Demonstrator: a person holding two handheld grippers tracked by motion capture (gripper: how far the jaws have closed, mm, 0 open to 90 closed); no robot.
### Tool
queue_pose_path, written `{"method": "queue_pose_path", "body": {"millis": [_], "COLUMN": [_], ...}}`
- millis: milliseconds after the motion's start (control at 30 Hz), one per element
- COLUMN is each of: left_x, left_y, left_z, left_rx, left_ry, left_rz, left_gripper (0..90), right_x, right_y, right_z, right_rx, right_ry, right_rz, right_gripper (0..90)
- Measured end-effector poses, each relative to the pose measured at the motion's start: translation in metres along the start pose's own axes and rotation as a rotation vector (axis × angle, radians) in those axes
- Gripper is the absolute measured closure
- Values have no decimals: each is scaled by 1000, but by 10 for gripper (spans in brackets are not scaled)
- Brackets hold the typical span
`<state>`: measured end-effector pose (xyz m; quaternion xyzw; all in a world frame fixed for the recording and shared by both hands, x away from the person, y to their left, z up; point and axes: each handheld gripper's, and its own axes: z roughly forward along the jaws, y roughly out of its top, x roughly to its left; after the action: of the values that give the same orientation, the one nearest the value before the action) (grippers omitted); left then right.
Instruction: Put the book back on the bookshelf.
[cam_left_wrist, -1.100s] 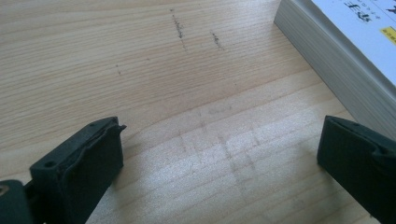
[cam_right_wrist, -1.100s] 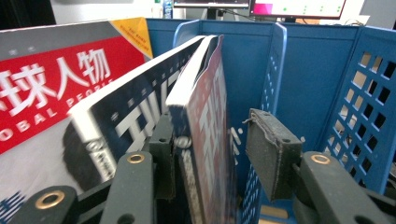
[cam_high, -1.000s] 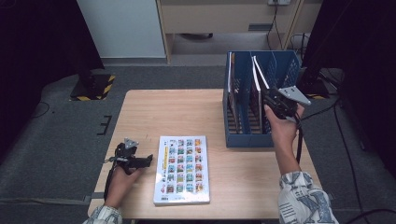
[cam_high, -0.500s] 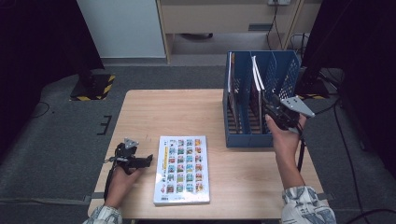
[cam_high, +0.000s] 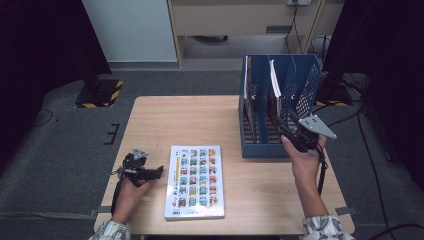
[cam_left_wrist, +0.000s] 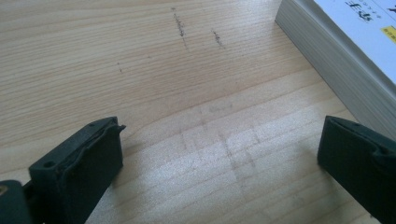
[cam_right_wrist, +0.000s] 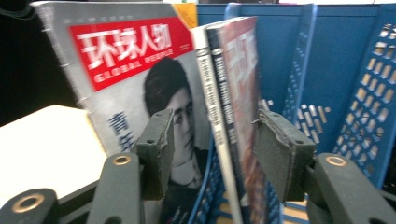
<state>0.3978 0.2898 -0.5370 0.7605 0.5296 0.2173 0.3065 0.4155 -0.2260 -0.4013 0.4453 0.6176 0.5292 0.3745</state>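
Right gripper view: right claw jaws just parting, loose around the upright magazine mid-frame; left claw spread wide.

Wooden table bears book, blue rack.

Between the right gripper's matt black fingers stands a glossy paper magazine; behind it, perforated blue plastic rack. The pale wood worktop looks smooth and grained.

Black two-jaw right gripper with grey three-cornered plate and trailing black cable; patterned white sleeves at both wrists
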Motion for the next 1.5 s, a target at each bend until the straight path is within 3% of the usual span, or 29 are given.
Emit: {"method": "queue_pose_path", "body": {"millis": [300, 433, 767, 1167, 1300, 1500], "left_x": [0, -1, 1, 3, 5, -2], "left_y": [-1, -1, -1, -1, 1, 9], "left_z": [0, 0, -1, -1, -5, -18], "left_rx": [-2, -2, -4, -4, -27, -84], "left_ry": [-3, -51, -75, -85, -102, -139], "left_rz": [-1, 46, 69, 70, 31, 45], "left_gripper": [0, 0, 0, 0, 54, 106], "right_x": [30, 46, 90, 126, 139, 148], "right_y": [-9, -14, -36, -60, -70, -81], "right_z": [-7, -9, 0, 9, 14, 19], "right_rx": [39, 59, 145, 238, 281, 341], "right_ry": [106, 155, 290, 398, 438, 483], "right_rz": [7, 2, -68, -99, -119, -139], "right_gripper": [342, 314, 226, 178, 174, 181]}}
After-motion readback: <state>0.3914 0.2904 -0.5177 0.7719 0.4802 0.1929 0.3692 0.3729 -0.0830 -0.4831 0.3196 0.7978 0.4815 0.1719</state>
